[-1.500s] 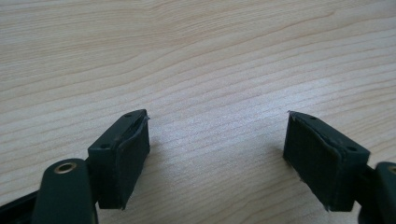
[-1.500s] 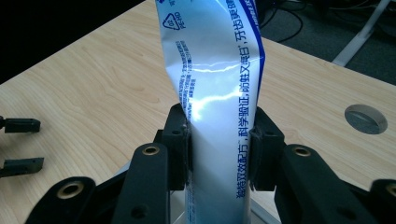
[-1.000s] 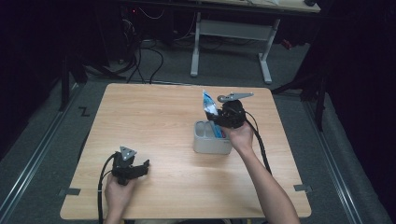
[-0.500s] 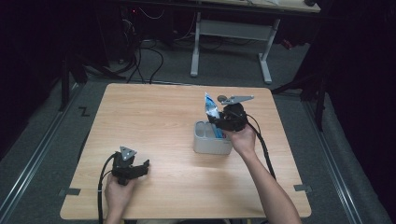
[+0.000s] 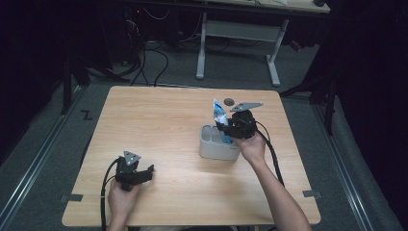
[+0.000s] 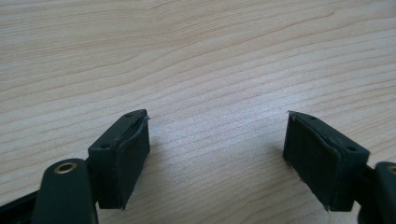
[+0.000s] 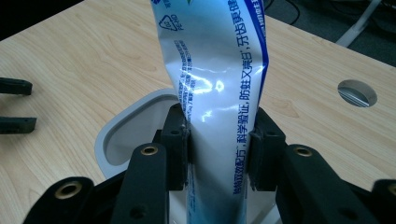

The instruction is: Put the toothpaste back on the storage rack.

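Near the table's (image 5: 159,110) front left corner the left gripper (image 5: 137,172) rests on the wood, its jaws spread wide with nothing between them; the left gripper view has bare wood grain between its pads (image 6: 126,158). It has no part in this step and is best left parked there, clear of the work.

Right of the table's middle stands a grey holder (image 5: 217,147) with open compartments, nearer the right edge than the left. The right gripper (image 5: 230,129) is directly over it, jaws narrowed and clamped on a white-and-blue toothpaste tube (image 7: 219,93), pads pressing its two flat sides. The tube stands nearly upright, crimped end up, its lower end over a compartment opening (image 7: 135,135); whether it has touched the bottom I cannot tell.

To do this well, I would keep the tube vertical and centred over that one opening, lower it straight so the cap end clears the rim, and release only once it is seated. A soft tube buckles if pushed while tilted, and the light holder could slide or tip under a sideways shove.

Against the picture from a second ago, little differs: the tube's top leans slightly more toward the table's far edge, the right hand sits almost where it was, and the left gripper and holder are unmoved.
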`<state>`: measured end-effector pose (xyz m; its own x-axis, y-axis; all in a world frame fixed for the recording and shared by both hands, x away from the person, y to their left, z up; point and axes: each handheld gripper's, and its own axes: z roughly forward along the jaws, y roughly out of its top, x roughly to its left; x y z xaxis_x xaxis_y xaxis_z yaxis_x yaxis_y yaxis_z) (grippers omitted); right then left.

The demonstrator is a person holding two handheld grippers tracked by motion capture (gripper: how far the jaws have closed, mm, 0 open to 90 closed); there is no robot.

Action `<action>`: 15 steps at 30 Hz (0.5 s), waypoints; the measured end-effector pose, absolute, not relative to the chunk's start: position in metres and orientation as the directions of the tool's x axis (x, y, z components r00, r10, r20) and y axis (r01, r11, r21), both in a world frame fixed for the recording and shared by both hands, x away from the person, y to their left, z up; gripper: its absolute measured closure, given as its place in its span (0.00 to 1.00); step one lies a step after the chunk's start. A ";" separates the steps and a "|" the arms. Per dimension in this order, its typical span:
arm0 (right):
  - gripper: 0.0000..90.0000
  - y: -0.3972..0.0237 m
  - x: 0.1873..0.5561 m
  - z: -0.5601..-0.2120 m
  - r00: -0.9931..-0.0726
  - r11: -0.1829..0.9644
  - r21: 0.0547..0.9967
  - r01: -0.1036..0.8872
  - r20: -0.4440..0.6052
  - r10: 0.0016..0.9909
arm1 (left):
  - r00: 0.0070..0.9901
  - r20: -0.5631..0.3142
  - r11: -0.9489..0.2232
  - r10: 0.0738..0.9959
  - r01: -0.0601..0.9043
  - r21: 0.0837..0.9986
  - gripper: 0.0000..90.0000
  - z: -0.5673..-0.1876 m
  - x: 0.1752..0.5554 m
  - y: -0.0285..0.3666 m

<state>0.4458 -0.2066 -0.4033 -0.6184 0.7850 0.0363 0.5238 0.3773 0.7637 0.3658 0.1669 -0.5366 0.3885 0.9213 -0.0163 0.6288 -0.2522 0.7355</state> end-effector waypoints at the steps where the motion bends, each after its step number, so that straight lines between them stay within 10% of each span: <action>1: 0.72 -0.207 0.446 -0.403 -0.619 0.380 0.762 0.524 0.034 0.785 | 0.389 -0.016 -0.252 0.921 0.629 0.735 0.26 -0.537 0.366 0.167; 15: 0.72 -0.205 0.446 -0.409 -0.622 0.404 0.748 0.527 0.014 0.783 | 0.389 -0.016 -0.252 0.921 0.629 0.735 0.26 -0.537 0.366 0.167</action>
